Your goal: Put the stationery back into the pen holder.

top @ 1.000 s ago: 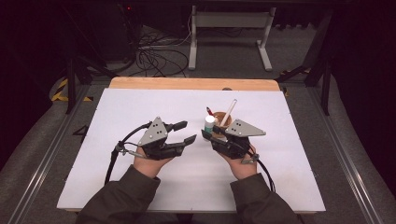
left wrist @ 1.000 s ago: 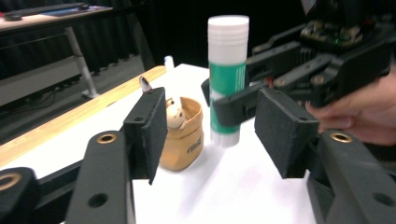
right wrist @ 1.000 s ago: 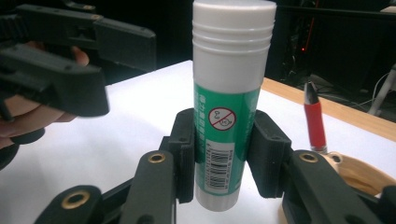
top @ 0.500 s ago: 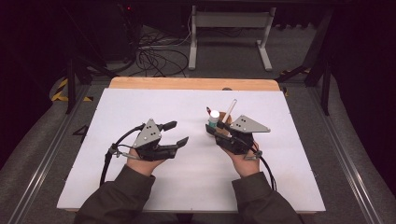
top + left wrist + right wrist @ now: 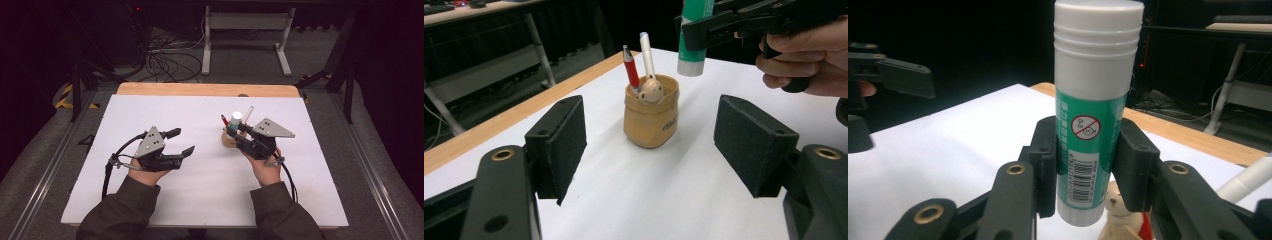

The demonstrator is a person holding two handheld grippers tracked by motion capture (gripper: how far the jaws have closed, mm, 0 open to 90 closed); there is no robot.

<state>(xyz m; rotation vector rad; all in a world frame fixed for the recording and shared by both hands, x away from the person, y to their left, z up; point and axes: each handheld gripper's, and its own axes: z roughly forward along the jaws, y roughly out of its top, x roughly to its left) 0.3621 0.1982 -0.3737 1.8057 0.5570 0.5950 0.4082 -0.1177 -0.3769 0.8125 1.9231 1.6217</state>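
Above the pen holder (image 5: 229, 139), the right gripper (image 5: 235, 131) clamps an upright glue stick (image 5: 1093, 125); the left gripper (image 5: 180, 142), empty, has just been opening.

Tongs: two, a left pair (image 5: 181, 141) and a right pair (image 5: 231, 131), one in each of a person's two hands.
Glue sticks: one glue stick (image 5: 1093, 110), green-labelled with a white cap.
Pen holders: one tan holder (image 5: 651, 118) standing on the surface.
Pens in the holder: two, a red pen (image 5: 630, 68) and a white pen (image 5: 646, 53).
Small figure heads: one figure head (image 5: 652, 90), peeking over the holder's rim.
Surfaces: one white surface (image 5: 200, 200) with a single wooden edge (image 5: 200, 89) along its far side.
Sleeves: two, both dark green.
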